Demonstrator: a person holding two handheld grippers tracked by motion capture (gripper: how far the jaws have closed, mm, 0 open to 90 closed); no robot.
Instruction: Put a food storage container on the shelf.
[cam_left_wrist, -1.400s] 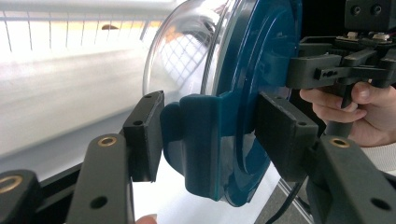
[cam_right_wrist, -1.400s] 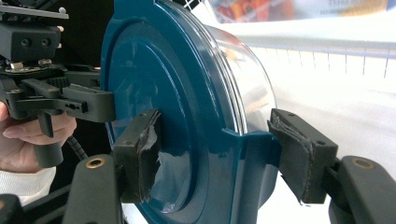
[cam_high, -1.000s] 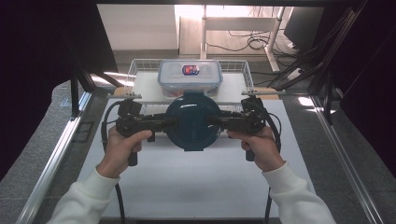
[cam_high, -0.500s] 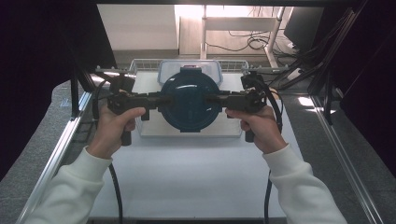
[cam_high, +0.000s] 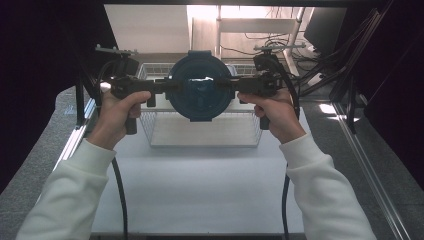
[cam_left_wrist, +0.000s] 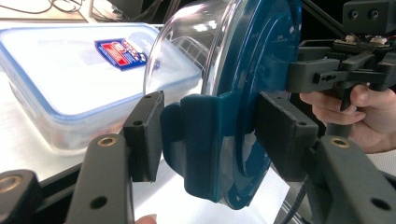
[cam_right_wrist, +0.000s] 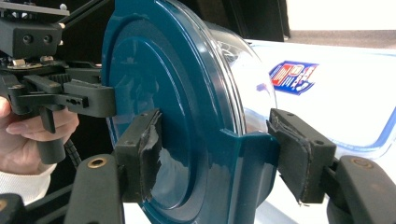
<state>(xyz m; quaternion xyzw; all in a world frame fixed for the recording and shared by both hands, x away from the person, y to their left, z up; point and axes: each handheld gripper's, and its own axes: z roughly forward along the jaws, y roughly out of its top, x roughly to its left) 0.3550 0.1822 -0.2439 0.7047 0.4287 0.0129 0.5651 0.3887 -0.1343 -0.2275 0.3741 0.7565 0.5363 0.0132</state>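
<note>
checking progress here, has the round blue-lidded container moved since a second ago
Yes. The round blue-lidded container has gone up the high view, from in front of the wire basket to over it.

White table top (cam_high: 200, 185) carries a wire basket (cam_high: 205, 135) at its far edge.

Both forearms in white sleeves reach forward, raised and level with each other. The left gripper (cam_high: 167, 86) and right gripper (cam_high: 227, 84) point inward, facing one another, each gripped in a fist, jaws partly closed and clamped from opposite sides.
</note>
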